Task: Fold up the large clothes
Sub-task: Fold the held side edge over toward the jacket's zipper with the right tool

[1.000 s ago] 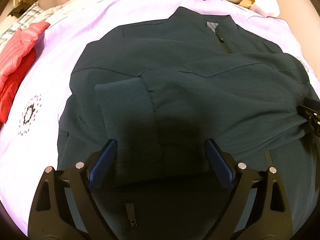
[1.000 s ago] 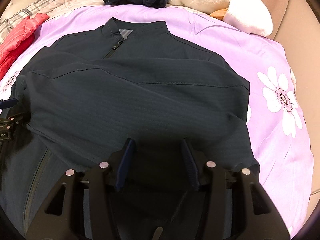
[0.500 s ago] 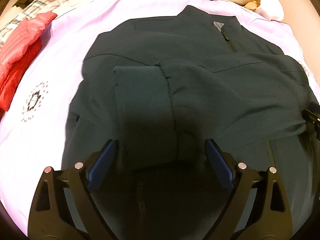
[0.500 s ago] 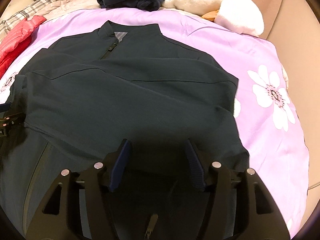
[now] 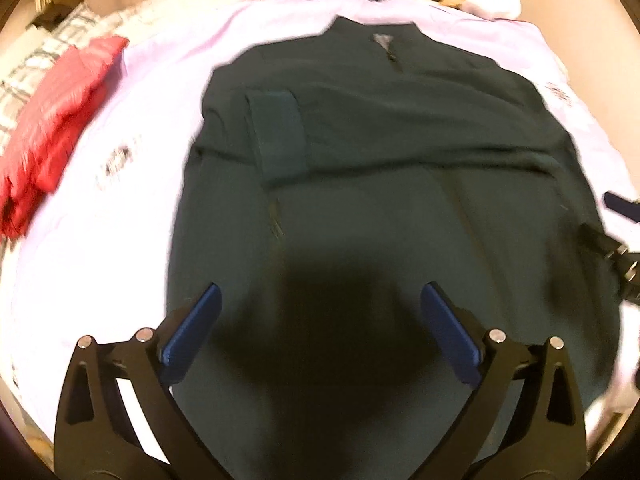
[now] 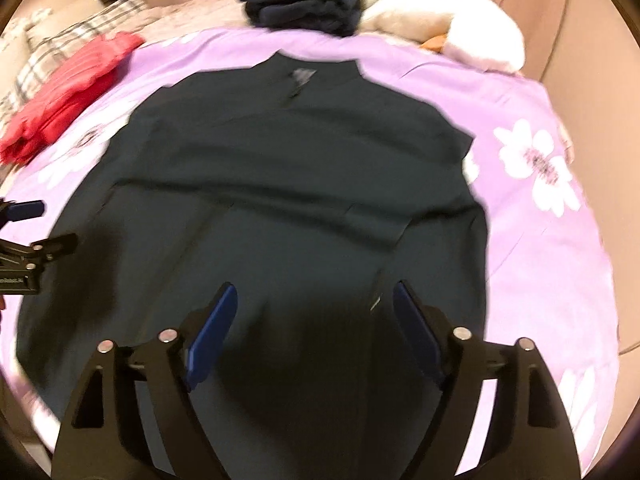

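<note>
The dark green jacket lies flat on the bed, collar toward 12 o'clock, zip front up, with both sleeves folded across the chest; the ribbed cuff of the top sleeve rests near the shoulder at about 10 o'clock in the left wrist view. The body below the sleeves is not yet folded.

Both tools hang above the hem end. The left gripper has its fingers spread wide and opening, with nothing pressed between them. The right gripper is also opening, its fingers apart with only cloth lying below, not pinched.

The main risk, as I judge it, is the loose sleeves: lifting the hem toward 12 o'clock could drag the top sleeve off and let the cuff slide out at 9 o'clock. Pinching only the top layer of the hem would leave the back panel behind and skew the fold. Uneven lifts by the two hands would twist it.

Around it, the purple flowered bedspread could get pinched with the hem. A red garment lies at 9 o'clock, a folded dark pile at 12 o'clock, both well apart.
</note>
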A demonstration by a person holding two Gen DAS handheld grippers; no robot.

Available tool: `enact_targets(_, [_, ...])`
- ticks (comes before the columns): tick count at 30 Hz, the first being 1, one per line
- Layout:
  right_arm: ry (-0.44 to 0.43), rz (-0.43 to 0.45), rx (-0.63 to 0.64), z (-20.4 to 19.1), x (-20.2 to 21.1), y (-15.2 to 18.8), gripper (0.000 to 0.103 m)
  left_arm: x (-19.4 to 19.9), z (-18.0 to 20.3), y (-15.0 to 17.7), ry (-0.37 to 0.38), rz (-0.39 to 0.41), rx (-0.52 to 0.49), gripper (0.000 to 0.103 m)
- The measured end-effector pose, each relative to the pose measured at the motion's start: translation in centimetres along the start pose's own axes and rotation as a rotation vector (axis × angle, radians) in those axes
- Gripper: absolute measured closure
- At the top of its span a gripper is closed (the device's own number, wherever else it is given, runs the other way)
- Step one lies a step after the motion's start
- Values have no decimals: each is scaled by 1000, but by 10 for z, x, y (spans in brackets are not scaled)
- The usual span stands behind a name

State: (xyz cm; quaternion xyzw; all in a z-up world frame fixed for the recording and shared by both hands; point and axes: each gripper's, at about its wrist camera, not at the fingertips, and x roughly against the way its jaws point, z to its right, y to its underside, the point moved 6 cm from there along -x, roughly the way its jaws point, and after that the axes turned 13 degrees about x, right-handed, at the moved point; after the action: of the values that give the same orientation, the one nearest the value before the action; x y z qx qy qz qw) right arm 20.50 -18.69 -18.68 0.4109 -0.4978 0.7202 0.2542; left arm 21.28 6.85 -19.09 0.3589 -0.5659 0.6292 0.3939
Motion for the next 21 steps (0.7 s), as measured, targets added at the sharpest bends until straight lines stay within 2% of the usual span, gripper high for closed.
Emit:
enact_targets(4, [-51,-9,29,-25,23,18,19,21,8,32,23,-27,-13,2])
enact_targets(10, [-56,3,55,-45,53,39,18,46,11,68,35,-39,-23,2])
enact_targets(16, [-47,0,48,-49,70,62,17,63,2,88,32,-26,-16,2])
enact_targets(21, [-39,-10,19,-45,77,79,17,69,-17,98,48,-21,55,2])
